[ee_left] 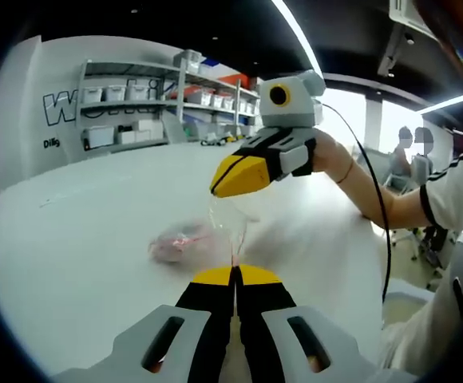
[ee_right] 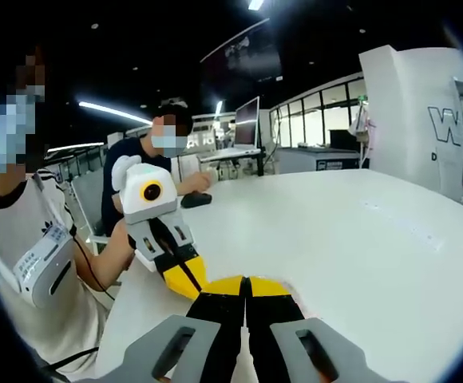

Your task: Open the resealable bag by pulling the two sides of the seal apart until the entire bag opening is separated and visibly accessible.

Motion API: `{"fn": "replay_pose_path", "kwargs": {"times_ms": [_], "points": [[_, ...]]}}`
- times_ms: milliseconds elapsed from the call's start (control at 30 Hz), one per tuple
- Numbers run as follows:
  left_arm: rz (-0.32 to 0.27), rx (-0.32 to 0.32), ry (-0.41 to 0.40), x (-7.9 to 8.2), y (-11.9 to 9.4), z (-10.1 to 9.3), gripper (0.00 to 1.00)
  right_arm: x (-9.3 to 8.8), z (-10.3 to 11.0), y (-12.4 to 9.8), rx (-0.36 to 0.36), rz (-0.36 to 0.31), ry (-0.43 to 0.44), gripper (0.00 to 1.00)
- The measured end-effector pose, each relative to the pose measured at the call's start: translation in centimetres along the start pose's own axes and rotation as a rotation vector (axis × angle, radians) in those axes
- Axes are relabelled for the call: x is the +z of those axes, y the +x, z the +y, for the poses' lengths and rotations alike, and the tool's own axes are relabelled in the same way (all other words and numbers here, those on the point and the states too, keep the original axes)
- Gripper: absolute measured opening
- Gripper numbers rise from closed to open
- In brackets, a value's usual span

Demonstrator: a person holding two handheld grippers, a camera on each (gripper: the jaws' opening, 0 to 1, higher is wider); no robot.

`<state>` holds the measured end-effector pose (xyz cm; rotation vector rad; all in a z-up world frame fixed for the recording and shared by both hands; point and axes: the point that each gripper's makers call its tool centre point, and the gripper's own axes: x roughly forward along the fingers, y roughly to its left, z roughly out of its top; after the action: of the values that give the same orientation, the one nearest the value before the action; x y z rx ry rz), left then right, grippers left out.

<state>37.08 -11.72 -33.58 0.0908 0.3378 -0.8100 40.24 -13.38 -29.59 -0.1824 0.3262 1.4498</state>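
Both claws pinch the clear resealable bag above the white tabletop: the left claw clamped on one lip, the right claw clamped on the other. Draw the two evenly apart along the seal, keeping both grips firm until the whole mouth gapes.

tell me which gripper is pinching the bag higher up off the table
The right gripper: it holds the clear bag by its top edge, above the white table. The left gripper is shut on the bag lower down.
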Motion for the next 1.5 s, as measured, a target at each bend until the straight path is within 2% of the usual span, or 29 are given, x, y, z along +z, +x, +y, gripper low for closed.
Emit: {"fn": "replay_pose_path", "kwargs": {"times_ms": [67,167,300,467,633,800,1167,1267,1500], "points": [[-0.008,0.006,0.001,0.2,-0.1,0.1,0.01,0.1,0.0,-0.1,0.000,-0.007,0.001,0.00],[-0.012,-0.031,-0.009,0.3,-0.1,-0.5,0.02,0.1,0.3,0.0,0.017,-0.011,0.006,0.00],[-0.032,-0.022,0.004,0.6,-0.2,-0.5,0.02,0.1,0.3,0.1,0.016,-0.009,0.007,0.00],[-0.055,-0.030,-0.021,1.1,-0.4,-0.5,0.10,0.0,0.1,0.1,0.011,-0.006,0.008,0.00],[-0.049,-0.031,-0.003,0.8,-0.4,-0.8,0.13,0.2,0.0,0.0,0.007,-0.011,0.007,0.00],[-0.037,-0.061,-0.008,0.5,-0.2,-1.5,0.13,0.2,0.2,0.1,0.013,-0.018,0.013,0.00],[-0.023,-0.046,-0.007,-0.4,0.2,-1.1,0.19,0.5,0.1,0.1,0.007,-0.021,0.008,0.00],[-0.037,-0.040,-0.002,-0.3,0.1,-1.0,0.23,0.7,0.0,0.0,0.001,-0.025,0.006,0.00],[-0.075,-0.007,-0.007,-0.3,-0.4,-0.2,0.26,1.0,0.0,0.1,-0.002,-0.028,0.006,0.00]]}}
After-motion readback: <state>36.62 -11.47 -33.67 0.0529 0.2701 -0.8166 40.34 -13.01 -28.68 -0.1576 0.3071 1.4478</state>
